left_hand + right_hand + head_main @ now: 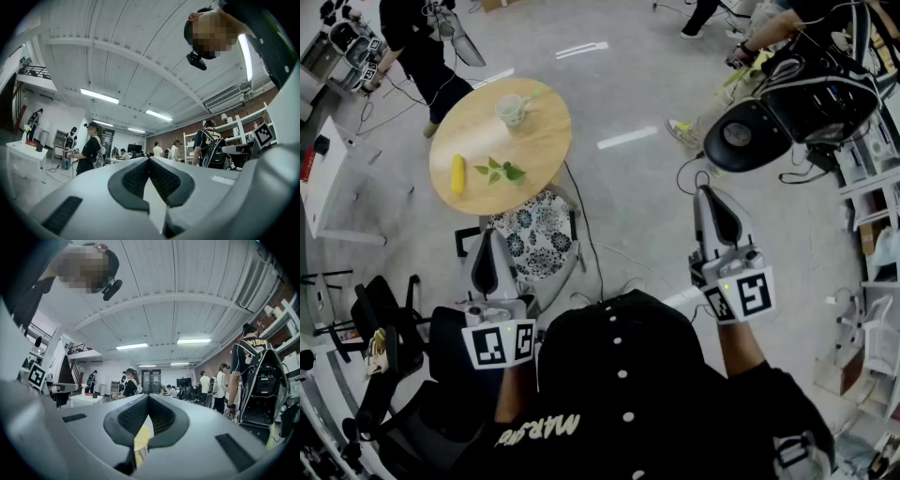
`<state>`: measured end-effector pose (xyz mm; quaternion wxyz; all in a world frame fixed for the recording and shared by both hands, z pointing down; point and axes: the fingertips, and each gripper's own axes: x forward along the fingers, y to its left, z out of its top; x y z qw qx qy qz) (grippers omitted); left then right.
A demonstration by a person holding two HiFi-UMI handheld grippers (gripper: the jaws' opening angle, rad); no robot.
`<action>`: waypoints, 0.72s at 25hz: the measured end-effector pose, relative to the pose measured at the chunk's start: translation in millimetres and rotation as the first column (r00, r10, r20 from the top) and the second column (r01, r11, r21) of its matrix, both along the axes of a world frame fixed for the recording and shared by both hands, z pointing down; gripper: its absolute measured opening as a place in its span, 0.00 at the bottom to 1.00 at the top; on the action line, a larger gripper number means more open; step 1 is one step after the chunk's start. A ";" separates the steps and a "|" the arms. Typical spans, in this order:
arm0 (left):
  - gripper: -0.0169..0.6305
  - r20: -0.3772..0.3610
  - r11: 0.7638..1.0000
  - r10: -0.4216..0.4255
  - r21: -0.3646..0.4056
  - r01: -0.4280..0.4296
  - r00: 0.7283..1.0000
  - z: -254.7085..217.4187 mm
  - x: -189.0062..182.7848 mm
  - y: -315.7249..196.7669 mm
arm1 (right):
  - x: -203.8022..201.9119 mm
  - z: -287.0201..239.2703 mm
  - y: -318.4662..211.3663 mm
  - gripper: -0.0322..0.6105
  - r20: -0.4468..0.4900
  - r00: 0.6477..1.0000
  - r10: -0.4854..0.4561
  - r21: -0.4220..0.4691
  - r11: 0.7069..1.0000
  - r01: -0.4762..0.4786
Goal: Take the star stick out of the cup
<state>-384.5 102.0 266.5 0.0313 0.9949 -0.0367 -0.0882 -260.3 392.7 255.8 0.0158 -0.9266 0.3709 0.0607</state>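
Meeting fingertips, left: the left gripper [490, 234] has its jaws drawn together tip to tip, with nothing between the black pads [136, 178].
Meeting fingertips, right: the right gripper [705, 191] is closed the same way and holds nothing. A yellowish patch shows through the slit behind its pads [134, 416], too blurred to name.
Head view only: the round table [539, 150], cup [510, 111] and star stick [536, 93] lie well ahead of the left fingertips and far to the left of the right fingertips. Neither gripper touches them.
Star stick: it stands in the cup, leaning out over the rim on the side away from the fingers. Its star end is too small to make out.
Nearer the fingers: a yellow oblong thing [457, 173] and a leafy sprig [499, 172] lie on the table's near half. A patterned chair seat [534, 242] sits just beside the left fingertips.
Gripper views only: a white ribbed ceiling [117, 56], strip lights [99, 96], a brick wall [187, 129], shelving [243, 124] and standing people [89, 147].
Floor: grey and smooth [637, 197], with white tape marks [626, 138] beyond both sets of fingertips.
Materials: the table is pale wood, the cup is light-coloured with a handle, and the gripper shells are matte grey with finely ribbed pads.
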 end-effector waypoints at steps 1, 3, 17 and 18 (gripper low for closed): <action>0.02 0.000 1.000 0.000 0.000 0.000 1.000 1.1 0.5 0.6 | 0.4 1.2 0.1 0.05 0.001 1.000 0.000 0.002 1.000 0.000; 0.02 0.000 1.000 0.001 0.001 -0.001 1.000 2.8 1.3 1.4 | 1.1 2.4 1.1 0.05 0.005 1.000 -0.001 0.020 1.000 0.000; 0.02 0.015 1.000 -0.006 0.013 0.005 1.000 3.0 17.3 12.6 | 14.4 4.0 41.4 0.40 0.024 0.999 0.033 0.088 0.995 -0.035; 0.02 0.017 1.000 -0.008 0.015 0.008 1.000 2.9 19.0 14.7 | 16.8 4.8 47.4 0.41 0.025 0.999 0.042 0.086 0.995 -0.044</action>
